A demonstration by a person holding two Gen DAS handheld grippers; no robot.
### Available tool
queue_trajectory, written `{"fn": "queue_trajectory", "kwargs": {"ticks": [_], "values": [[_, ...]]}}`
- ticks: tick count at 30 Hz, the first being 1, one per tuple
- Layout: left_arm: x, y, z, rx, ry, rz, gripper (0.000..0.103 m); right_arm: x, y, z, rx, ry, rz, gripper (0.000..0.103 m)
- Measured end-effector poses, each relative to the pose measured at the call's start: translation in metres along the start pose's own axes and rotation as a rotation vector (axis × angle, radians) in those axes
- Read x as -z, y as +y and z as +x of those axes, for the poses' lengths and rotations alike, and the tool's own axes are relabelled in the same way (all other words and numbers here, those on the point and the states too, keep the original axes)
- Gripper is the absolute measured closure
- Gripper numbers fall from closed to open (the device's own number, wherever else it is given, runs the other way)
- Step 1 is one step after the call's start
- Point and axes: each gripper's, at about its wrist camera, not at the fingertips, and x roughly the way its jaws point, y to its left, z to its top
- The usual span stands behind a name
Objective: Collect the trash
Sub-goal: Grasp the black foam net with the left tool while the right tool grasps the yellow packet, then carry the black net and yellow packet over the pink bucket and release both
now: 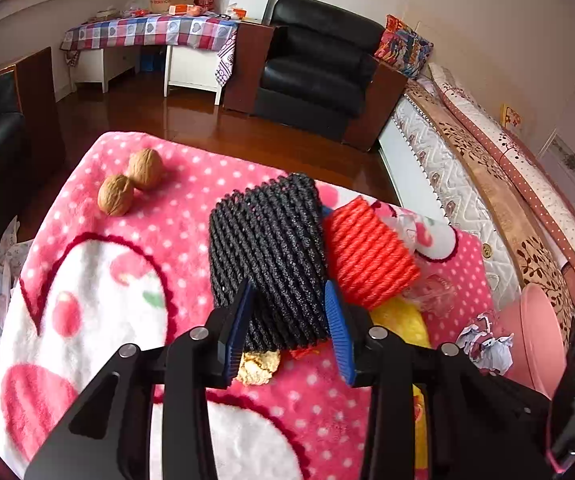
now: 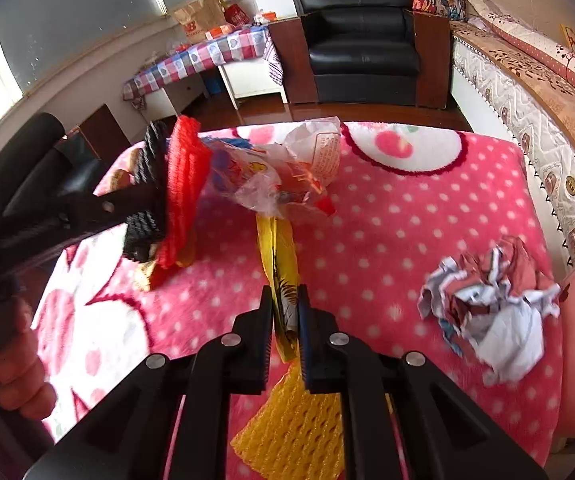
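Two grabs are under way at once: your right tongs (image 2: 285, 312) have pinched the yellow wrapper (image 2: 279, 256) lying on the pink blanket (image 2: 407, 220), while your left tongs (image 1: 291, 316) stand parted around the black foam net (image 1: 267, 256), pads not pressing. Next, lift the wrapper clear — it looks thin, crinkly, likely slippery — toward the pink bin (image 1: 535, 336) just beside the crumpled paper (image 2: 491, 308).

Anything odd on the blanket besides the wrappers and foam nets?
Yes: two whole walnuts sit touching near the blanket's far left edge, apart from the litter. They look uncracked, so possibly not trash.
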Motion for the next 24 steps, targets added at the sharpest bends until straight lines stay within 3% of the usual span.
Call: {"fn": "queue_trajectory", "kwargs": {"ticks": [3,15,24], "values": [[0.006,0.003,-0.002,-0.014,0.015,0.007,0.092,0.004,0.000,-0.015,-0.020,-0.018,0.006,0.093],[0.030,-0.004,-0.059,0.043,-0.036,0.047,0.094,0.029,-0.011,-0.077,-0.033,-0.110,0.060,0.093],[0.043,-0.051,-0.089,0.163,-0.061,0.145,0.094,0.044,-0.036,-0.118,0.022,-0.185,0.127,0.093]]}}
